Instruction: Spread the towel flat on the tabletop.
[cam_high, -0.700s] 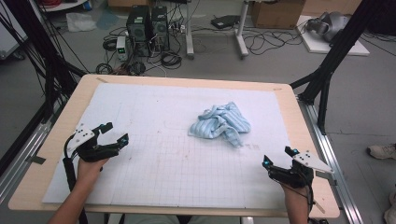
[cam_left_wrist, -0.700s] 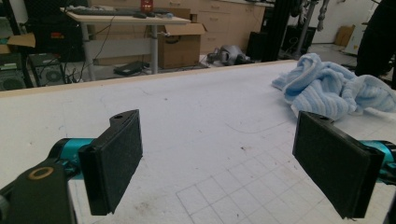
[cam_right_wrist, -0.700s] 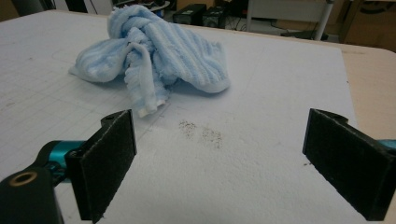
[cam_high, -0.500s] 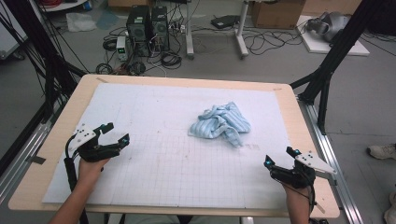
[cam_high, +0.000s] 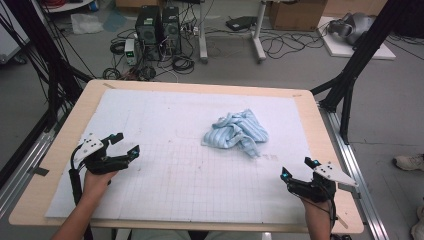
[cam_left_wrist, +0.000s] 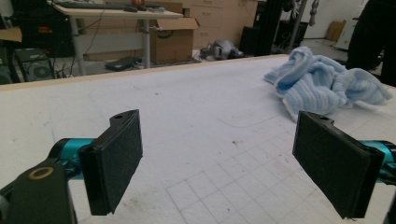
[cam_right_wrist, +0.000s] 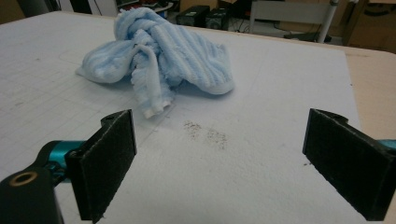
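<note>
One crumpled towel (cam_high: 236, 132), two gaping tongs.

Both hand-held units, left gripper (cam_high: 123, 143) and right gripper (cam_high: 296, 168): black bodies, teal fittings behind flat black textured pads (cam_left_wrist: 116, 158), grey three-cornered plate above, black cable trailing behind; forearms bare, no sleeves.

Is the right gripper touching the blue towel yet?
Apart. In the right gripper view, bare white mat separates the open right gripper from the crumpled blue towel.
</note>
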